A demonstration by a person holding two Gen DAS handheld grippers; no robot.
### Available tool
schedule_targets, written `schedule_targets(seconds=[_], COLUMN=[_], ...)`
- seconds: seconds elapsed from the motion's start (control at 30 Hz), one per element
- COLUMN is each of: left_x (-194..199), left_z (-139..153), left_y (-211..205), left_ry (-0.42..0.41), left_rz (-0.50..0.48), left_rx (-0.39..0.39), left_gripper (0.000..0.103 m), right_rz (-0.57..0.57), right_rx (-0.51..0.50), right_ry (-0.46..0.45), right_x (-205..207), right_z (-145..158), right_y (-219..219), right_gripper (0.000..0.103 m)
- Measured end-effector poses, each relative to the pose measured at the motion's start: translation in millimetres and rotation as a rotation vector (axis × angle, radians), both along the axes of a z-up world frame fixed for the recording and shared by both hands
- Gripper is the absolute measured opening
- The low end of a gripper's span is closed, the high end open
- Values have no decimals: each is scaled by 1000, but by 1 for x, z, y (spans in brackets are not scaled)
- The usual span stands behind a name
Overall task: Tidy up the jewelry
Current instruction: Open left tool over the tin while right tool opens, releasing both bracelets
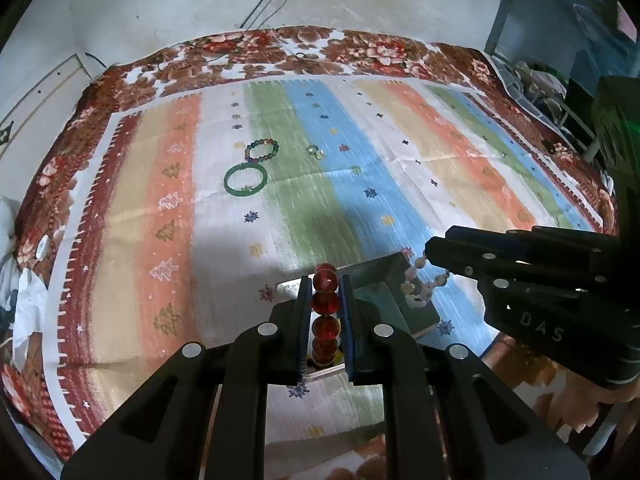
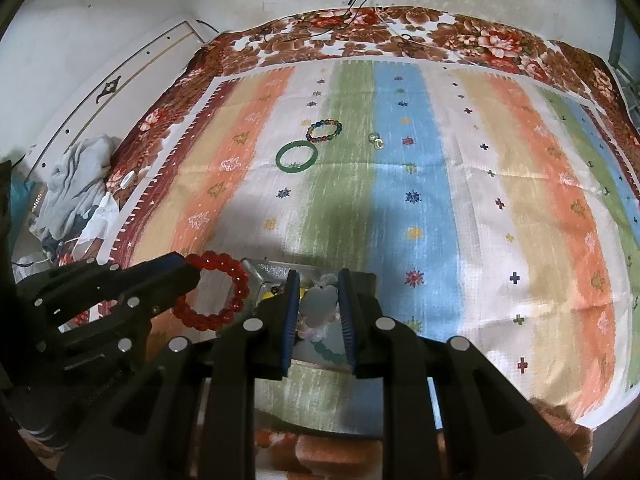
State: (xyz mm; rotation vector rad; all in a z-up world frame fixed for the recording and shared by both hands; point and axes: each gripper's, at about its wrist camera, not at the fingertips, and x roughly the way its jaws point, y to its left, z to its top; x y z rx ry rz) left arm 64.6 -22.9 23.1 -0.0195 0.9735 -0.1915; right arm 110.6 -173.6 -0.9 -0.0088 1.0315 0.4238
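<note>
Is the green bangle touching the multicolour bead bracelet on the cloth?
Apart. The right wrist view shows a strip of cloth between the green bangle and the bead bracelet.

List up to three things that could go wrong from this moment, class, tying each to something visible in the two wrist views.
1. The red glass-bead bracelet is pinched by the left gripper at one side only; it may slip and miss the grey jewelry box.
2. The pale heart-pendant bead strand in the right gripper dangles loosely and might snag the box edge.
3. Both grippers crowd the box and could collide.
</note>
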Motion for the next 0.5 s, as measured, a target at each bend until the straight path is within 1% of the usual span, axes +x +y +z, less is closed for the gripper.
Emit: schedule_targets(seconds=[0.13, 0.17, 0.2, 0.27, 0.3, 0.5], left_x=[-1, 0, 0, 0, 0, 2], left_z=[-2, -2, -1, 1, 2, 3], left_y=[-2, -2, -1, -1, 0, 3], left_ry=[12, 12, 6, -1, -3, -2], left_rz=[-8, -5, -2, -1, 0, 6], left_rx=[-8, -13, -17, -8, -6, -2], left_gripper=[13, 14, 14, 20, 22, 23], right_rz=[-8, -16, -26, -48, -52, -63], right_rx=[0, -2, -4, -3, -4, -16], right_ry=[14, 16, 17, 13, 12, 7], right_x=[2, 3, 3, 5, 5, 7], right_z=[-2, -2, -2, -2, -2, -2], right_y=[-1, -2, -4, -8, -9, -13], right_gripper=[22, 24, 28, 45, 46, 46])
